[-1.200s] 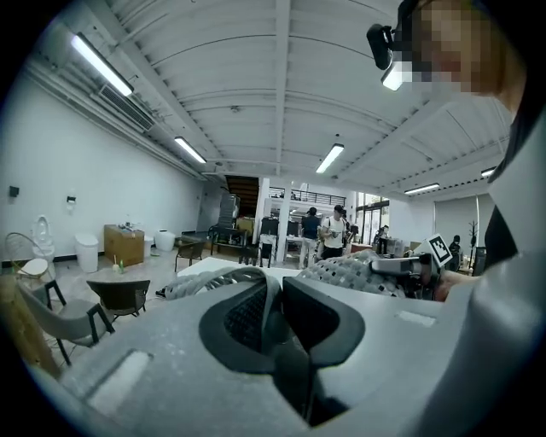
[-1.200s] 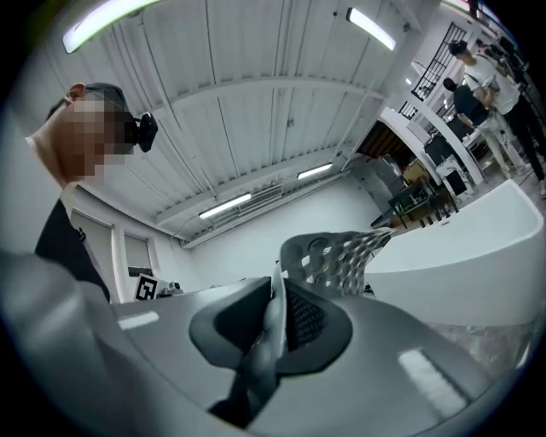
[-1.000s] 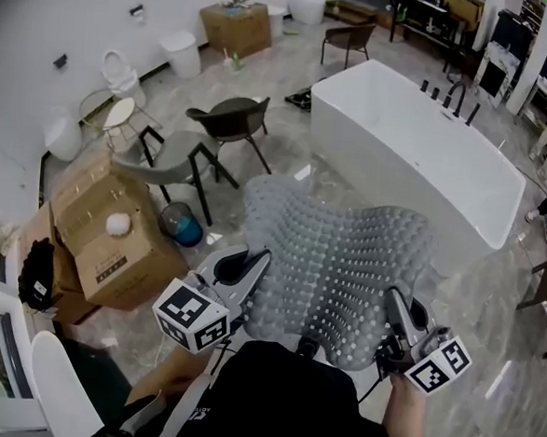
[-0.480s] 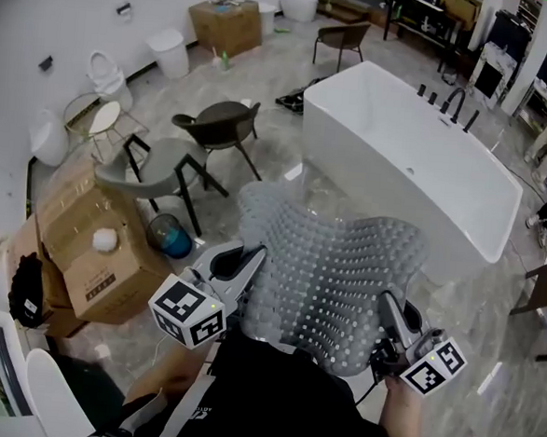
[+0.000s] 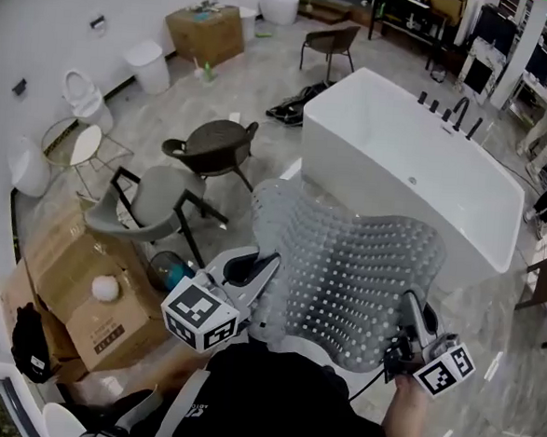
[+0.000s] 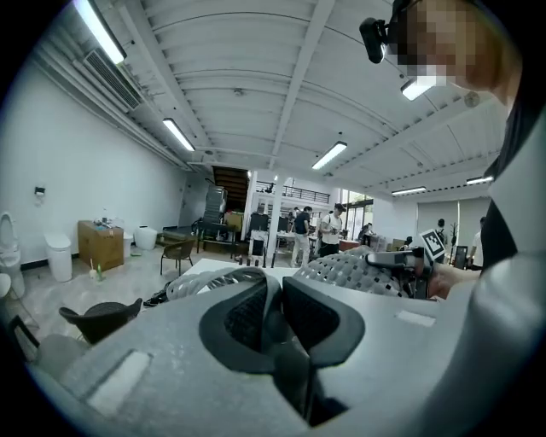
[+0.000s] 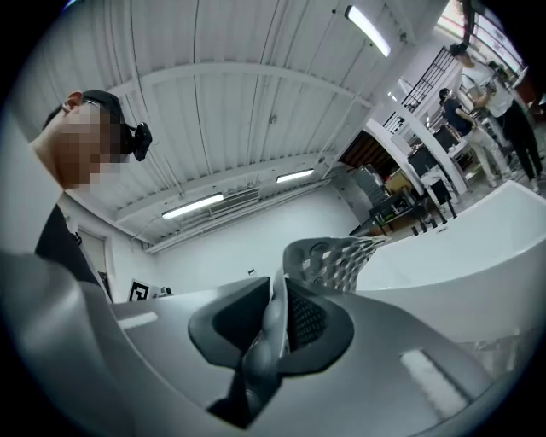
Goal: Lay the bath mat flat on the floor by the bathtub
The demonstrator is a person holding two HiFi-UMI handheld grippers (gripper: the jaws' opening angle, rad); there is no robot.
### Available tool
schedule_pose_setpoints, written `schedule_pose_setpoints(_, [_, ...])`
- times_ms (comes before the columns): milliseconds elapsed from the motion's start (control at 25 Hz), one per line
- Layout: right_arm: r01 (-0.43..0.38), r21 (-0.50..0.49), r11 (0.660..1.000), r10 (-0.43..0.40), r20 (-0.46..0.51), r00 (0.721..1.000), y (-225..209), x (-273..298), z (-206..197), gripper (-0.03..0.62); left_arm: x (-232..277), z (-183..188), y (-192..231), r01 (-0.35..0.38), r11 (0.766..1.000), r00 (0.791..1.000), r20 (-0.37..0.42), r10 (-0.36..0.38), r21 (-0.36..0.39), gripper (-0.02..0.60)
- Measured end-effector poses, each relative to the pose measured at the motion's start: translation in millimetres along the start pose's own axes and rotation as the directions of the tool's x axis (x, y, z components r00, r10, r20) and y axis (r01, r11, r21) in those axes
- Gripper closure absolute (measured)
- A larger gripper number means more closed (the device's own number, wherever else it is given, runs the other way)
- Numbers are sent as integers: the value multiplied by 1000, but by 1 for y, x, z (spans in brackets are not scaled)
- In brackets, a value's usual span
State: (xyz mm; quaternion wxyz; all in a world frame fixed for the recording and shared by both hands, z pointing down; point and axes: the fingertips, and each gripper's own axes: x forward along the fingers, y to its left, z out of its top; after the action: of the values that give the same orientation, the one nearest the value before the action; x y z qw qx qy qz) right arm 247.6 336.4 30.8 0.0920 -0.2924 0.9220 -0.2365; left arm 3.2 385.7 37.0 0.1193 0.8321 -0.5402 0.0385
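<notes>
- You have one bath mat [image 5: 344, 274], pale grey and covered in rows of small bumps. It is up in the air in front of you, not on the floor [image 5: 264, 91].
- You hold its near edge at two corners, and the sheet spreads wavy between them. Its far edge reaches toward the bathtub [image 5: 417, 167].
- Your left claw [image 6: 277, 309] is clamped on the mat's near-left corner, with the mat's edge pinched between its two dark pads.
- Your right claw [image 7: 278, 323] is clamped on the near-right corner, and the mat rises out from between the pads.
- Two marker cubes show in the head view, one on each gripper: the left cube [image 5: 199, 315] and the right cube [image 5: 445, 368].
- There is one white bathtub, just beyond the mat, standing on the marbled floor.
- You can count three chairs to the left and beyond: a grey chair [image 5: 148, 209], a dark chair [image 5: 213, 143] and a brown chair [image 5: 328, 39] farther off.
- There are two cardboard boxes. The near box [image 5: 107, 327] at your left carries one white ball [image 5: 106, 288], and the far box [image 5: 207, 33] stands by the wall.
</notes>
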Motion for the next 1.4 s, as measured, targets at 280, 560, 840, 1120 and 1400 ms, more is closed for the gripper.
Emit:
schedule_pose_setpoints(280, [88, 50, 995, -91, 60, 994, 3, 68, -7, 560, 20, 12, 81, 85, 996, 995, -50, -83, 27, 538])
schedule_pose_setpoints(560, [105, 69, 992, -107, 26, 994, -37, 119, -6, 560, 84, 22, 130, 102, 995, 992, -71, -103, -18, 537])
schedule_pose_setpoints(840, [99, 76, 992, -102, 34, 994, -80, 141, 9, 562, 145, 32, 148, 108, 994, 991, -80, -110, -34, 538])
schedule_pose_setpoints(1120, [178, 113, 978, -183, 37, 982, -122, 143, 7, 569, 199, 24, 164, 134, 991, 981, -141, -137, -29, 538])
schedule_pose_setpoints(1400, [285, 154, 946, -289, 4, 957, -157, 164, -5, 571, 251, 17, 187, 205, 978, 963, -175, -207, -30, 537])
